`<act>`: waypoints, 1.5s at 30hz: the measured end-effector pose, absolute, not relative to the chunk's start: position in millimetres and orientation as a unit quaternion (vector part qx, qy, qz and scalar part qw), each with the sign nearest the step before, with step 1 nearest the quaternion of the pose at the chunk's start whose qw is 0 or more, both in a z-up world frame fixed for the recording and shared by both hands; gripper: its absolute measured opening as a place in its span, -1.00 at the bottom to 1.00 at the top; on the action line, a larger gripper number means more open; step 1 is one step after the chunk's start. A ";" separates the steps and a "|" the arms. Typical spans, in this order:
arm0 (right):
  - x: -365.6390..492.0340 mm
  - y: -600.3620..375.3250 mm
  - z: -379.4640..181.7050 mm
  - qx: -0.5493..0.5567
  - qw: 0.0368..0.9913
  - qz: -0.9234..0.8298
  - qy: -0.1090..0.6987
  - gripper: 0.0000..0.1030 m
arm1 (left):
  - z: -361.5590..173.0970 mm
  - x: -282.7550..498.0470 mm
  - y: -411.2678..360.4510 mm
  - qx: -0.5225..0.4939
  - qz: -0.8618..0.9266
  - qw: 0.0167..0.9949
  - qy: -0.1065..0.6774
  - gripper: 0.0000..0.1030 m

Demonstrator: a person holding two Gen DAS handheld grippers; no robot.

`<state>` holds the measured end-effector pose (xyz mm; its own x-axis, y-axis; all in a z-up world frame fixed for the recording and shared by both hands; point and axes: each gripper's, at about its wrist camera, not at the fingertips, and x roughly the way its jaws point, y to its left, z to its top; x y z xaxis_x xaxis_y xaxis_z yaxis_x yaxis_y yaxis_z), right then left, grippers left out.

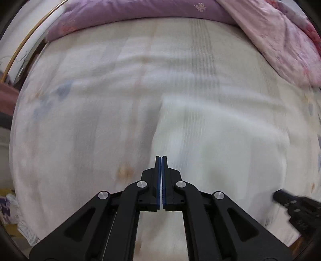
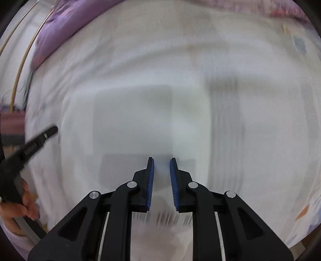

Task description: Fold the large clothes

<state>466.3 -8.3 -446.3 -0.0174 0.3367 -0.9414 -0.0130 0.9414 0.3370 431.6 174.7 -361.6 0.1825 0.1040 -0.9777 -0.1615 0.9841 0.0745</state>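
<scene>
A white garment (image 1: 216, 140) with faint stripes lies spread on the bed, blurred by motion. My left gripper (image 1: 161, 158) is above its left edge with the jaws pressed together; no cloth shows between the fingertips, though something pale shows low between the pads. My right gripper (image 2: 161, 160) hovers over the white garment (image 2: 140, 120) with its jaws apart and nothing between them. The right gripper also shows in the left wrist view (image 1: 280, 197) at the lower right. The left gripper shows in the right wrist view (image 2: 52, 130) at the left, held by a hand.
The bed carries a pale patterned sheet (image 1: 70, 120). A purple quilt (image 1: 124, 14) lies along the far side and a pink floral quilt (image 1: 284, 44) at the far right. A curved gold rail (image 1: 24, 44) runs at the left edge.
</scene>
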 end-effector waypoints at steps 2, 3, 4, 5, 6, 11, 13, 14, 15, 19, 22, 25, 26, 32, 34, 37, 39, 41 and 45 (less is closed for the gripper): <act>417.0 -3.4 -463.1 0.107 0.666 0.128 0.727 -0.69 | -365.4 387.5 172.4 -0.036 0.075 0.752 0.654 -0.98; 395.3 -1.7 -468.5 0.104 0.664 0.127 0.730 -0.69 | -378.4 362.1 172.0 -0.038 0.074 0.736 0.672 -0.98; 370.9 0.3 -469.3 0.099 0.673 0.128 0.721 -0.69 | -393.9 340.2 173.6 -0.042 0.071 0.719 0.690 -0.98; 352.4 4.0 -471.0 0.088 0.671 0.130 0.724 -0.69 | -416.2 316.0 173.2 -0.042 0.071 0.699 0.711 -0.99; 330.4 7.2 -480.1 0.090 0.644 0.131 0.748 -0.69 | -428.1 303.8 172.4 -0.037 0.073 0.682 0.727 -0.99; 303.8 0.7 -485.1 0.121 0.627 0.137 0.757 -0.69 | -434.4 255.3 180.1 -0.048 0.078 0.670 0.737 -0.96; 311.1 -8.9 -477.7 0.142 0.623 0.139 0.757 -0.67 | -420.6 257.1 180.4 -0.058 0.073 0.681 0.726 -0.61; 315.1 -10.2 -470.2 0.142 0.626 0.148 0.752 -0.62 | -414.2 259.5 179.6 -0.054 0.073 0.688 0.720 -0.17; 319.1 -12.2 -459.0 0.140 0.636 0.156 0.743 -0.27 | -400.7 265.2 178.1 -0.047 0.073 0.704 0.705 0.13; 326.6 -27.6 -407.2 0.126 0.726 0.131 0.663 0.58 | -372.7 285.5 184.1 -0.079 0.068 0.734 0.671 0.43; 345.8 -32.2 -393.8 0.111 0.761 0.134 0.625 0.63 | -369.3 306.2 195.7 -0.113 0.068 0.747 0.652 0.44; 365.7 -54.4 -397.0 0.115 0.764 0.127 0.622 0.63 | -372.5 330.8 205.8 -0.112 0.070 0.758 0.639 0.44; 376.7 -60.5 -400.2 0.126 0.764 0.129 0.620 0.64 | -370.7 331.6 207.7 -0.115 0.067 0.761 0.635 0.44; 419.6 -66.4 -424.9 0.142 0.773 0.120 0.606 0.67 | -392.2 376.3 228.9 -0.142 0.027 0.772 0.619 0.45; 433.4 -72.1 -433.6 0.161 0.765 0.123 0.611 0.67 | -398.8 390.9 233.4 -0.146 0.016 0.776 0.613 0.45; 453.7 -75.5 -447.2 0.200 0.754 0.145 0.608 0.67 | -411.1 410.7 239.8 -0.172 -0.015 0.773 0.610 0.45; 465.0 -75.7 -460.3 0.219 0.739 0.155 0.618 0.69 | -419.6 423.2 244.0 -0.184 -0.034 0.772 0.607 0.50; 476.2 -73.7 -481.1 0.245 0.710 0.181 0.634 0.72 | -433.3 432.1 250.3 -0.214 -0.066 0.765 0.604 0.56; 483.6 -72.3 -508.2 0.280 0.694 0.218 0.626 0.88 | -462.0 436.2 270.9 -0.303 -0.125 0.742 0.585 0.79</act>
